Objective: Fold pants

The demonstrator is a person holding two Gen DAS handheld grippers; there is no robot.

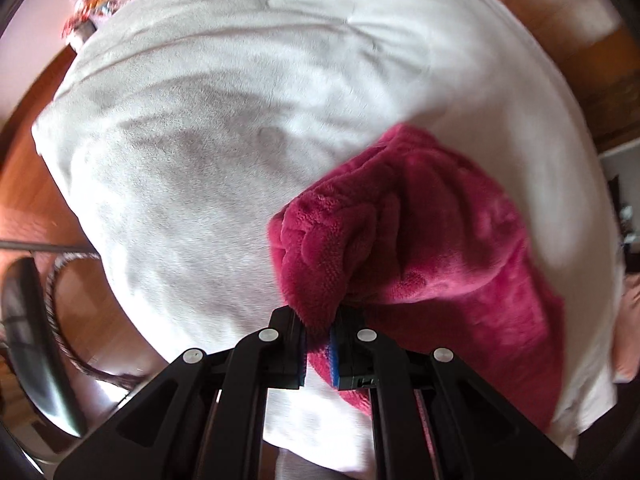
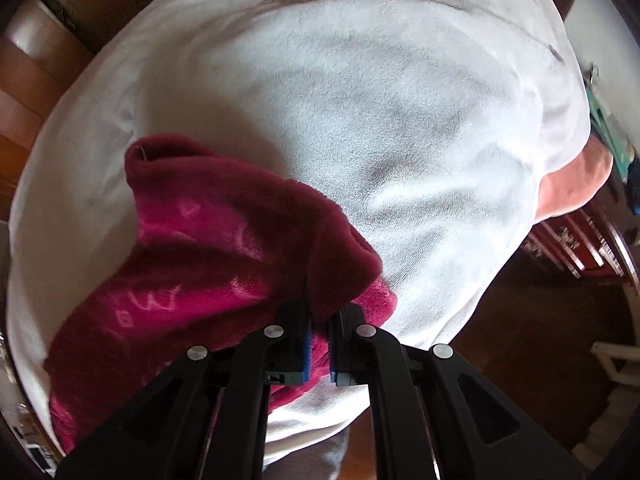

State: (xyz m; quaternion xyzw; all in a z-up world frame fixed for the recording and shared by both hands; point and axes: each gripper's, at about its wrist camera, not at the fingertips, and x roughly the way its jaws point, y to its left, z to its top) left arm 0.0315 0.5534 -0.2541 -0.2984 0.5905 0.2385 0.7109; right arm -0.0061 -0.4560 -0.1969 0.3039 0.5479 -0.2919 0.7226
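Observation:
The pants (image 1: 440,240) are dark pink fleece and lie bunched on a white blanket (image 1: 200,140). My left gripper (image 1: 319,328) is shut on a folded edge of the pants and holds it lifted above the blanket. In the right wrist view the pants (image 2: 192,256) show a faint pale pattern and spread to the lower left. My right gripper (image 2: 319,320) is shut on another edge of the pants, held up over the blanket (image 2: 380,120). The cloth between the jaws hides the pads' inner faces.
The white blanket covers a raised surface with wooden floor (image 1: 32,200) around it. A dark round object (image 1: 32,340) and a cord (image 1: 64,320) lie at the left. A pink cushion (image 2: 576,184) and red furniture (image 2: 576,248) sit at the right.

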